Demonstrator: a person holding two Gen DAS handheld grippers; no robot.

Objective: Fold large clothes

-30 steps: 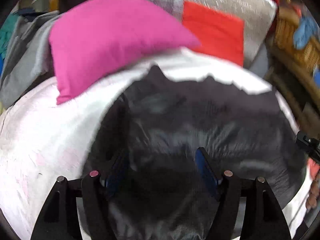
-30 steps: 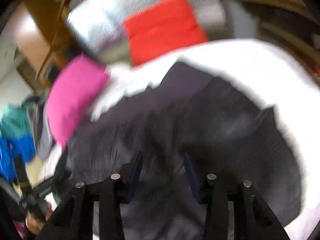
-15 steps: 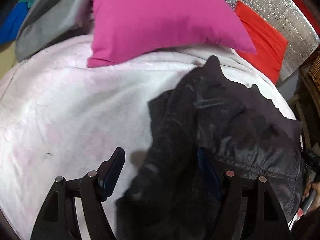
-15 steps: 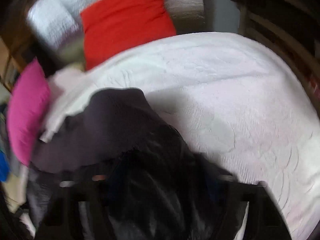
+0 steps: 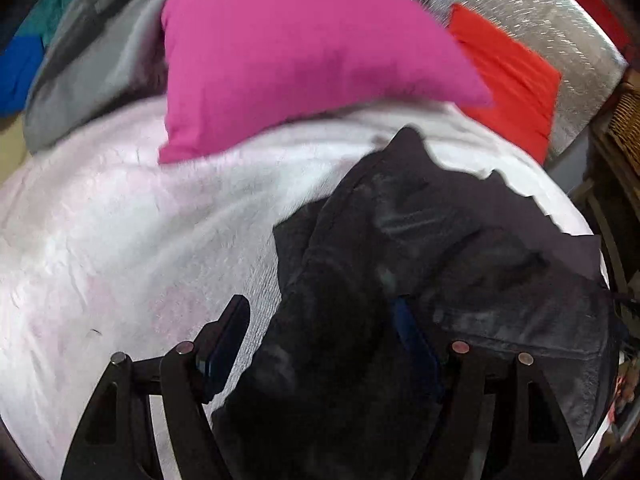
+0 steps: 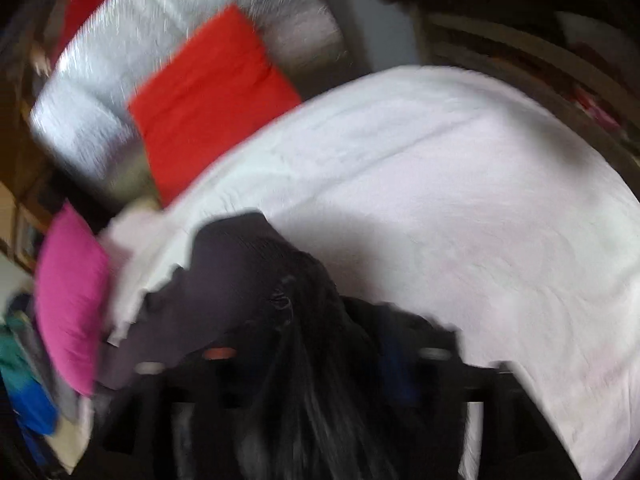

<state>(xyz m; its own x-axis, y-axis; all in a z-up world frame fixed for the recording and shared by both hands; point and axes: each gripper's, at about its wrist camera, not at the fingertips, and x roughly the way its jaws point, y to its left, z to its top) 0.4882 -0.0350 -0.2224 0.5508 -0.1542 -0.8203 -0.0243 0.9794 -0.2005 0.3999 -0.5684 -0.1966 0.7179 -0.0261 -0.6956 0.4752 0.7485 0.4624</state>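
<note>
A large black garment (image 5: 460, 248) lies bunched on a pale pink bedspread (image 5: 120, 248). My left gripper (image 5: 320, 332) is open, its fingers wide apart. The garment's left edge drapes between them and hides most of the right finger (image 5: 412, 336). In the right wrist view the same garment (image 6: 248, 280) covers my right gripper (image 6: 320, 356). The frame is blurred, and cloth hides the fingers, so their state does not show.
A magenta pillow (image 5: 300, 52) and a red cushion (image 5: 516, 76) lie at the head of the bed against a silver backing (image 5: 540, 12). Grey, teal and blue clothes (image 5: 80, 48) are piled at the left. A wicker basket (image 5: 628, 120) stands at the right.
The garment, spread wide a second ago, is now gathered toward the middle. Bare bedspread shows at the left and right. Both views have shifted slightly since half a second ago.
</note>
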